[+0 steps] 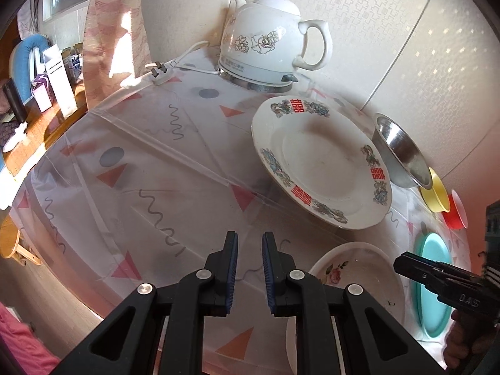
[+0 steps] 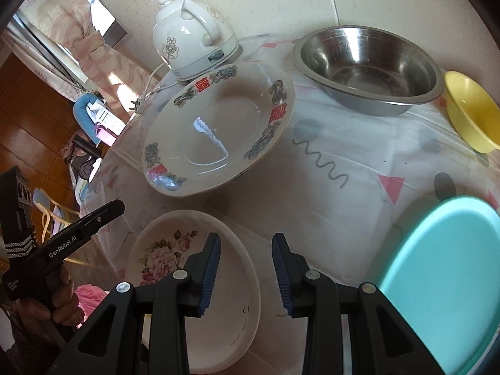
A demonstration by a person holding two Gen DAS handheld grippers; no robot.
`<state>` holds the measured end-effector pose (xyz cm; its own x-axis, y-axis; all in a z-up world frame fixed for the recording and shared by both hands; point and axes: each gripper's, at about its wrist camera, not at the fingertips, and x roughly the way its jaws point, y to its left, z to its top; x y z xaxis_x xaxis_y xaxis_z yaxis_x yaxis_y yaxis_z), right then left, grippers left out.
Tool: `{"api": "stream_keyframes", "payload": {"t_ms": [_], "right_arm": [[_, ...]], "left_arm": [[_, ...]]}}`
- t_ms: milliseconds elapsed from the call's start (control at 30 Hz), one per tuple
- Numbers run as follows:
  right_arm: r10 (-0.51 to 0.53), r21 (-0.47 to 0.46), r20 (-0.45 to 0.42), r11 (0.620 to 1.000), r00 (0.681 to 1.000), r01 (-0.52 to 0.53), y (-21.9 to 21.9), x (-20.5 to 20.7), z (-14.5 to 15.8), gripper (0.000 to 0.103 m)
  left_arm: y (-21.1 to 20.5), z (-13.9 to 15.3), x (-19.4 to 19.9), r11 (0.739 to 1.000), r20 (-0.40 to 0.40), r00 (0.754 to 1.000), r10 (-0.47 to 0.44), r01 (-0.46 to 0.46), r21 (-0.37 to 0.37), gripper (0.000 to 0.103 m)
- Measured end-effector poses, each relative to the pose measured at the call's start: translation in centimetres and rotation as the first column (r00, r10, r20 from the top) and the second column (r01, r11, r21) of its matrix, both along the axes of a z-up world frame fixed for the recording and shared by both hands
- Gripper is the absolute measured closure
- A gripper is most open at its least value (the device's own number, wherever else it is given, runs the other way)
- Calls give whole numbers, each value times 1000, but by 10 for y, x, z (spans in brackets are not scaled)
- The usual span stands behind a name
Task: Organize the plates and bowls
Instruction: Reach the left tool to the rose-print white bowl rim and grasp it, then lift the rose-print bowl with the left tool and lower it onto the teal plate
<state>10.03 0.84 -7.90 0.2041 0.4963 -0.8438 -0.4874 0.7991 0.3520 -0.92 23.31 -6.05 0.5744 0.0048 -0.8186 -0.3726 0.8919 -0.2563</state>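
Note:
A large white plate with red characters (image 1: 322, 162) (image 2: 218, 128) lies mid-table. A white rose-patterned plate (image 1: 359, 281) (image 2: 193, 284) lies at the near edge. A teal plate (image 1: 432, 284) (image 2: 443, 281) lies to its right. A steel bowl (image 1: 400, 150) (image 2: 368, 68), a yellow bowl (image 1: 436, 192) (image 2: 472, 112) and a red bowl (image 1: 457, 209) stand at the back right. My left gripper (image 1: 249, 243) is open and empty, left of the rose plate. My right gripper (image 2: 247, 247) is open and empty, over the rose plate's right edge.
A white electric kettle (image 1: 268, 40) (image 2: 193, 37) stands at the back by the wall, its cord and plug (image 1: 159, 73) trailing left. The table (image 1: 140, 162) has a patterned cloth under clear plastic. Its left edge drops to the floor.

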Motion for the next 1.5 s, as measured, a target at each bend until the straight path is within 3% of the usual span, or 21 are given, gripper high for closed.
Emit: {"api": "stream_keyframes", "payload": {"t_ms": [267,533,1067,1333,1500], "right_arm": [[35,2,-37,999,999,-35,-13,-24,-14,69],[75,-25,-16,997,997,-75,-10,-41,-21,76],[45,12,-28,999,999,-44,-21,-42,-22,76],[62,-27,13,998,998,-62,-15,-48,-20,76],[51,-49,27,998,998,-50,-16,-48,-21,86]], "left_arm": [[-23,-11,-32,985,24,987,-162,163,-57,87],[-45,-20,-35,974,11,976,-216,217,-68,87],[-58,-28,-32,977,-33,977,-212,211,-30,86],[-58,-29,-33,979,-30,979,-203,202,-31,86],[-61,-27,-34,979,-33,979,-203,203,8,87]]}}
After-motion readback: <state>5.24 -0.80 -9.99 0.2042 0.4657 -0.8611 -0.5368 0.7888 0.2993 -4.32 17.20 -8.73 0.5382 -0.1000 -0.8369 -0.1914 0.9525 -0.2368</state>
